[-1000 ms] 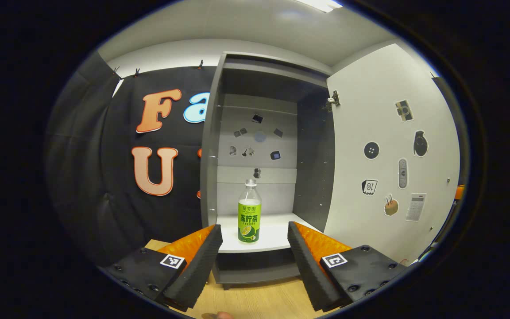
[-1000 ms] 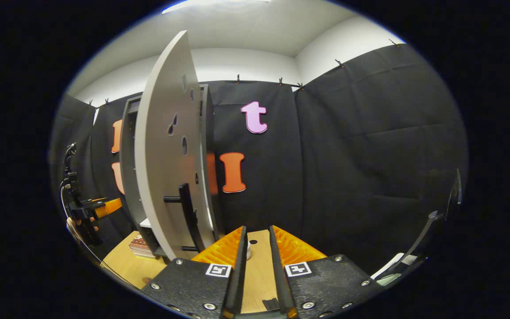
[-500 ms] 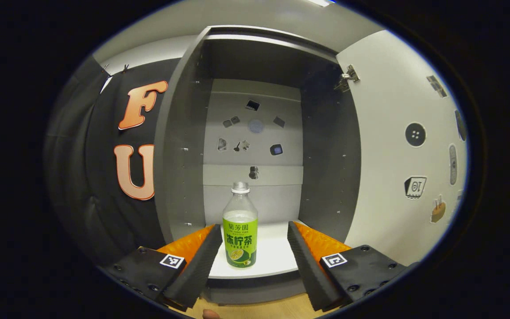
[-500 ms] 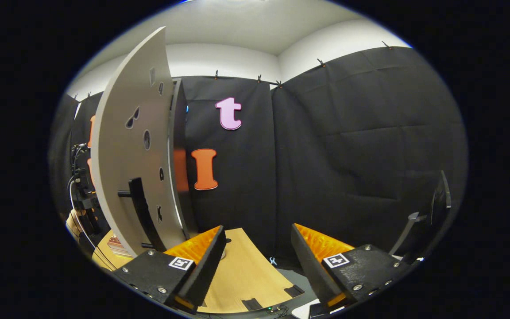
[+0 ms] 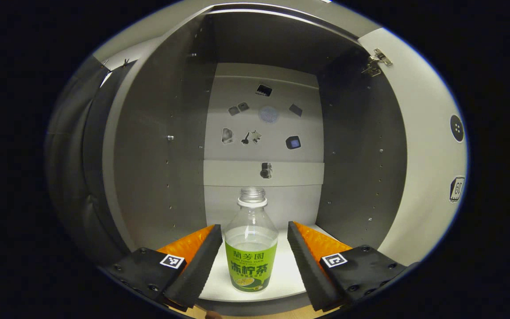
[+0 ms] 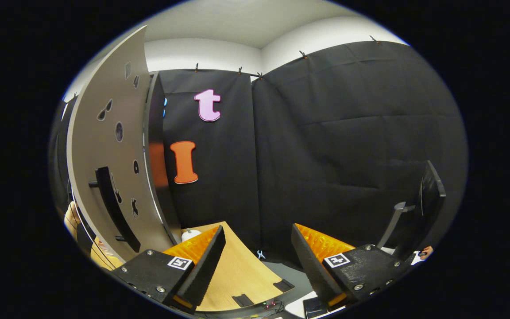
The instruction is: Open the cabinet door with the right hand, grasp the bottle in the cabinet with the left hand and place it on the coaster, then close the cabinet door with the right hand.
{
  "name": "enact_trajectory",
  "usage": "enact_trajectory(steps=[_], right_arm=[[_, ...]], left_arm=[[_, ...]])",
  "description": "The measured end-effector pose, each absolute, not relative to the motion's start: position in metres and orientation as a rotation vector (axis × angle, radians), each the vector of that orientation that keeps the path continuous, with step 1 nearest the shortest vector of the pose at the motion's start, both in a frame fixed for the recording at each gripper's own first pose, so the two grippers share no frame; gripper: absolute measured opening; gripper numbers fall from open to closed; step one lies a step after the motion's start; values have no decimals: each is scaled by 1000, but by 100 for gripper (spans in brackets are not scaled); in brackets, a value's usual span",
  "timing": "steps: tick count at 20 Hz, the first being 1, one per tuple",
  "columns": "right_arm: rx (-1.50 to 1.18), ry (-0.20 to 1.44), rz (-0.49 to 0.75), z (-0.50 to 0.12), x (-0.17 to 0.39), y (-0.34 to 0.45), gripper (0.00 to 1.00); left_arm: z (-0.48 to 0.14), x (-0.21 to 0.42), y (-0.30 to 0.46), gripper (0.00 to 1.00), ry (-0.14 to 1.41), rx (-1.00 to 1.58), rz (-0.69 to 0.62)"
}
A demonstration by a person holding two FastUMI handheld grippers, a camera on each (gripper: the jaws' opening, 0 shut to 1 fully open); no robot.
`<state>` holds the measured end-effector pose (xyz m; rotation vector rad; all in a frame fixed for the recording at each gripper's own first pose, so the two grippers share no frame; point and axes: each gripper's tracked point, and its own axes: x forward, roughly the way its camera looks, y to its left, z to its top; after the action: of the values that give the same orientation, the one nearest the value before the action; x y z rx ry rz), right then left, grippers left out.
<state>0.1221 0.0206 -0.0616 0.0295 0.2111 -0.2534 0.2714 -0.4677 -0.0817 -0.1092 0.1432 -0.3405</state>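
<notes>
Straddling bottle (image 5: 251,252), left hand-held gripper (image 5: 251,253) seemingly untouching.

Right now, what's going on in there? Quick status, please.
Left gripper open, fingers either side of the bottle, not gripping. Right gripper open, holding nothing, beside the open cabinet door. Nothing blocking the bottle.

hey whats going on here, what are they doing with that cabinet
A person is working with a handheld gripper in each hand. The cabinet door is already swung open. The left gripper is reaching into the cabinet, its fingers open on either side of the green-labelled bottle standing upright on the shelf, not yet closed on it. The right gripper is open and holds nothing, out beside the door above the wooden table.
</notes>
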Motion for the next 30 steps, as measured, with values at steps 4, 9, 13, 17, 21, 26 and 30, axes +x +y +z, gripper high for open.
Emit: enact_trajectory(steps=[4, 9, 13, 17, 21, 26, 30], right_arm=[[71, 228, -273, -67, 121, 22, 93], [67, 240, -277, -69, 123, 23, 95], [70, 245, -269, -70, 125, 26, 88], [72, 240, -257, -68, 126, 30, 93], [73, 239, -228, -67, 129, 36, 93], [69, 246, -178, -68, 129, 46, 98], [60, 256, -135, -67, 127, 54, 98]], left_arm=[[-97, 281, -471, 97, 189, -118, -345], [-96, 283, -468, 89, 190, -80, -349], [-96, 272, -468, 81, 205, -74, -361], [-83, 245, -460, 80, 184, -51, -393], [-75, 207, -437, 82, 158, -36, -403], [-74, 162, -393, 79, 146, -51, -377], [-92, 125, -352, 81, 152, -50, -352]])
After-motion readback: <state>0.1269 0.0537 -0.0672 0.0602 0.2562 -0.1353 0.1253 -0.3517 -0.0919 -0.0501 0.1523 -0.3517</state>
